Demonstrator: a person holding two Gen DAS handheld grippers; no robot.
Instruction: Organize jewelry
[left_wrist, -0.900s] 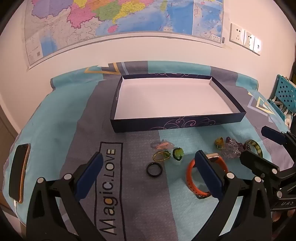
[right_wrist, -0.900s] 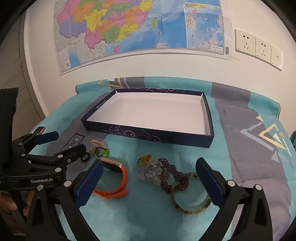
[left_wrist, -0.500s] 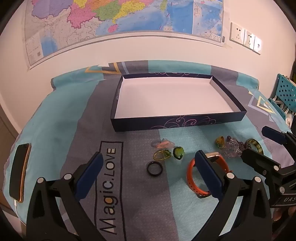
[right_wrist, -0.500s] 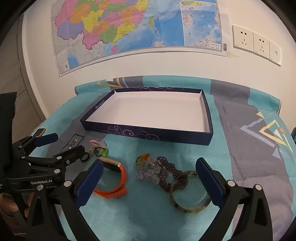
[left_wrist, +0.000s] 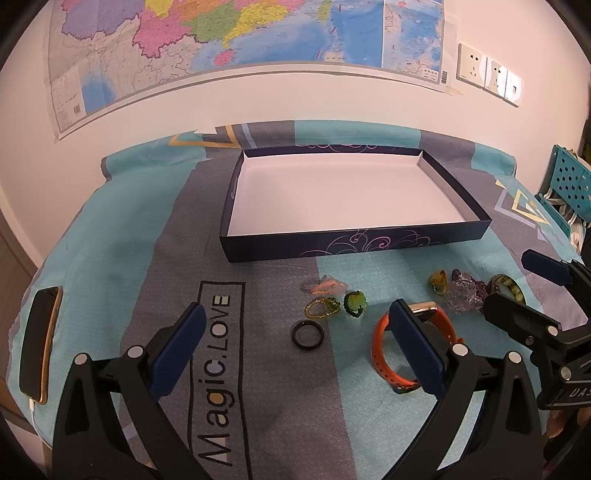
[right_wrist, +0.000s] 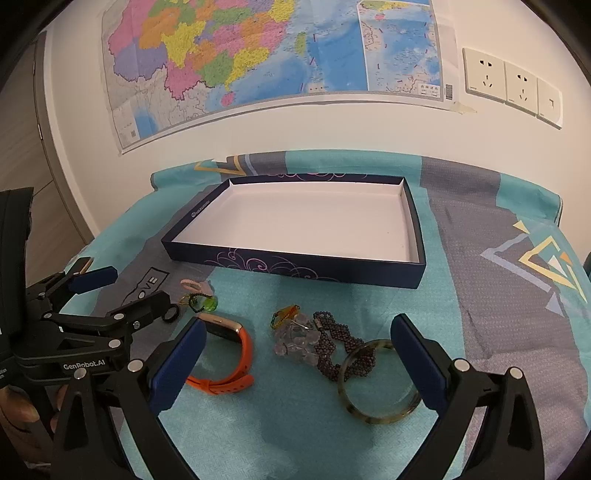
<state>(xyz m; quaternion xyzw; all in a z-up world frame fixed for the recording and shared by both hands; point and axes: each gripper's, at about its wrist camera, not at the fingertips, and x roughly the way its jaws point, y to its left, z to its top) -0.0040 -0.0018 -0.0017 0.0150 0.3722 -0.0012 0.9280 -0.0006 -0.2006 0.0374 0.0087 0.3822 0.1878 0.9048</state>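
1. Box (right_wrist: 295, 225): shallow rectangular cardboard tray, dark blue walls with pale swirl print, plain white floor; it lies on the cloth (right_wrist: 498, 295) near the wall, with nothing in it.
2. Cloth: woven, teal and grey panels, with printed lettering and triangles.
3. Band (right_wrist: 236, 354): orange rubber strap with a gold-toned clasp, lying open on the cloth in front of the box.
4. Bangle (right_wrist: 376, 384): smooth mottled green hoop, touching the beads (right_wrist: 340, 343), a dark purple beaded string beside a clear crystal cluster (right_wrist: 295, 339).
5. Ring (left_wrist: 308, 334): plain black circle, lying apart; small green pieces (left_wrist: 354, 302) and a pink clip (left_wrist: 325, 286) sit between it and the box.
6. Left gripper (left_wrist: 295, 347): blue-padded jaws spread wide, holding nothing, above the ring; its right pad hides part of the band.
7. Right gripper (right_wrist: 295, 354): jaws equally wide, nothing held, above the crystal cluster and beads.
8. Surroundings: phone (left_wrist: 40, 343) at the cloth's left edge; map (right_wrist: 258, 51) and sockets (right_wrist: 513, 86) on the wall.
9. Change: all jewelry rests where it lay a moment ago; both views have barely shifted.
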